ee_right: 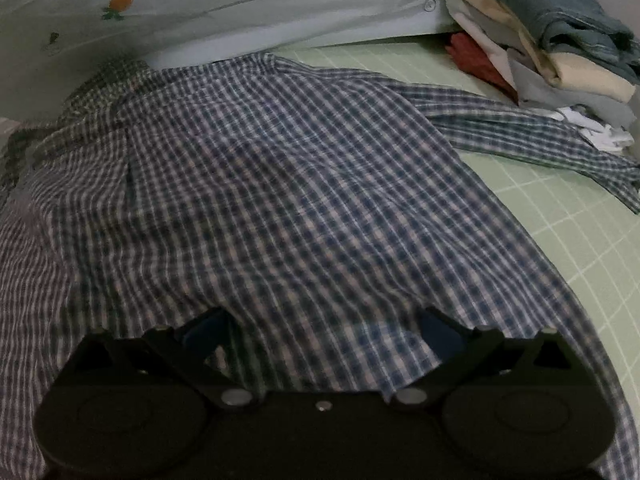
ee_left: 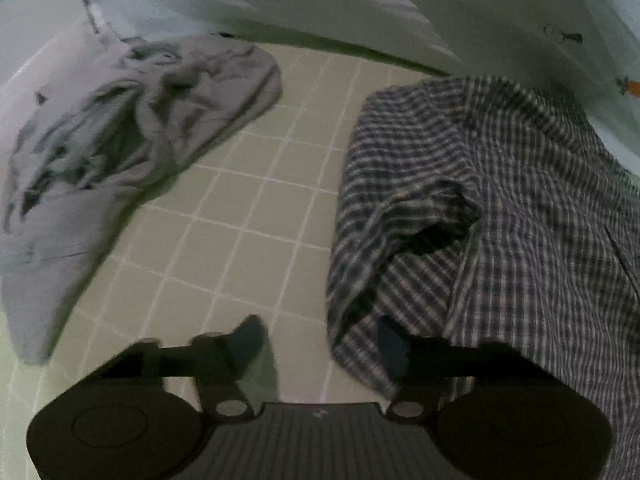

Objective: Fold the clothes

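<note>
Because the checked shirt [ee_right: 280, 184] is by far the biggest thing on the green gridded mat [ee_right: 580, 248], it decides how the work will go. It lies spread but rumpled across the mat, one sleeve [ee_right: 532, 140] trailing toward the stack of folded clothes [ee_right: 560, 40] at the far right. It looks like thin woven cotton: light, limp and not slippery, so it should drape wherever it is lifted and will likely need dragging flat before any fold holds. The sensible holds are probably the firmer seams, meaning the hem corners, the shoulder line or the collar, pinched through one layer only.

The crumpled grey garment [ee_left: 120, 140] sits well apart on the left of the mat, softer-looking and bunched, waiting its turn.

The right gripper [ee_right: 324, 336] hangs over the near part of the shirt with its jaws spread wide and nothing between them. The left gripper [ee_left: 320, 344] is likewise wide open, one finger over bare mat, the other just at the shirt's folded-under left edge [ee_left: 360, 320], a plausible spot to take hold.
</note>
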### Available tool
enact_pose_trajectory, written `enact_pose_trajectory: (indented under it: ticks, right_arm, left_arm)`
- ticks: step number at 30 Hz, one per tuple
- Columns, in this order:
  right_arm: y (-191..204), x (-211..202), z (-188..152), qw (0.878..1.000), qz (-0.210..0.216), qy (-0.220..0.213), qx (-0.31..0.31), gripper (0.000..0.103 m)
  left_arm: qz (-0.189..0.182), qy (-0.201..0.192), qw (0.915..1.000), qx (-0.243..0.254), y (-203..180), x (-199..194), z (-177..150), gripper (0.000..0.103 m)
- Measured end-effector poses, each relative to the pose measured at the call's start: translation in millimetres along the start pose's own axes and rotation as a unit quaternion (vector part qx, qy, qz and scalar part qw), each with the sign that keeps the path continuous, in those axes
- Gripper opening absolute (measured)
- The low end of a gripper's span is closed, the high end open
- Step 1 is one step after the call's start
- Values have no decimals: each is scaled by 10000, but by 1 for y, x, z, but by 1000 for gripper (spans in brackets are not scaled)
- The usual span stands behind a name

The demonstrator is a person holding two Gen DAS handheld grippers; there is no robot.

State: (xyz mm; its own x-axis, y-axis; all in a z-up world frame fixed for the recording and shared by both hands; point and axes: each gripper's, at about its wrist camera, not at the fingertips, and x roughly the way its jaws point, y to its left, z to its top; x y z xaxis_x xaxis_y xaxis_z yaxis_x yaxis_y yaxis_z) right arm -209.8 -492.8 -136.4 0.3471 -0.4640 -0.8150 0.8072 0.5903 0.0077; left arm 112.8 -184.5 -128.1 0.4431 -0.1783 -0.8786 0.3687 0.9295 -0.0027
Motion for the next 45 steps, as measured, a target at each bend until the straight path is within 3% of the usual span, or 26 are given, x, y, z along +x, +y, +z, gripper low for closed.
enact_pose_trajectory:
  ticks: [1, 2, 3, 6, 12, 15, 17, 20, 23, 26, 30, 34, 36, 38, 42, 45]
  right_arm:
    - [1, 0, 1, 10000, -20, 10, 22, 103]
    - [2, 0, 0, 10000, -31, -8, 31, 103]
    - [1, 0, -1, 10000, -28, -37, 29, 103]
    - [1, -1, -4, 9999, -36, -139, 41, 103]
    - [-2, -2, -5, 9999, 2, -166, -5, 103]
    - [-5, -2, -5, 9998, 29, -199, -33, 103]
    - [-7, -1, -4, 9997, 47, -226, -55, 103]
    - [-7, -1, -4, 9996, 46, -261, -56, 103]
    - [-5, -1, -6, 9996, 45, -281, -61, 103]
    - [-3, -2, -8, 9995, 45, -300, -66, 103]
    - [-5, -2, -8, 9994, 82, -322, -113, 103]
    - [-6, -2, -10, 9992, 92, -372, -122, 103]
    - [-6, -2, -10, 9992, 72, -388, -97, 103]
    - [-6, -2, -10, 9991, 61, -408, -82, 103]
    - [-6, -2, -11, 9989, 26, -468, -43, 103]
    - [-8, -1, -9, 9988, 27, -477, -42, 103]
  left_arm:
    - [67, -86, 9999, 92, -3, 1, 1, 40]
    - [86, -158, 9998, 118, -3, 1, 3, 18]
    - [48, -165, 9998, 55, -2, 2, 5, 6]
    - [49, -294, 9994, -202, 6, -2, 12, 3]
    - [569, -1329, 9895, -57, 19, -55, 37, 3]
    - [120, -1769, 9839, -241, 18, -89, 50, 3]
    - [-120, -2013, 9794, -47, 0, -102, 48, 3]
    - [-281, -1970, 9785, 546, -41, -95, 36, 3]
    - [-788, -1388, 9841, 781, -73, -70, 16, 3]
    - [-1144, -749, 9845, 1099, -103, -42, -4, 3]
    - [-1127, -452, 9847, 1247, -107, -33, -11, 8]
    - [-1282, -728, 9867, 687, -74, -54, 3, 24]
    - [-1304, -970, 9859, 389, -57, -68, 10, 52]
    - [-1218, -1257, 9846, -7, -36, -81, 15, 64]
    - [-1091, -1426, 9800, -862, 5, -83, 24, 64]
    - [-799, -1370, 9770, -1426, 36, -78, 20, 64]
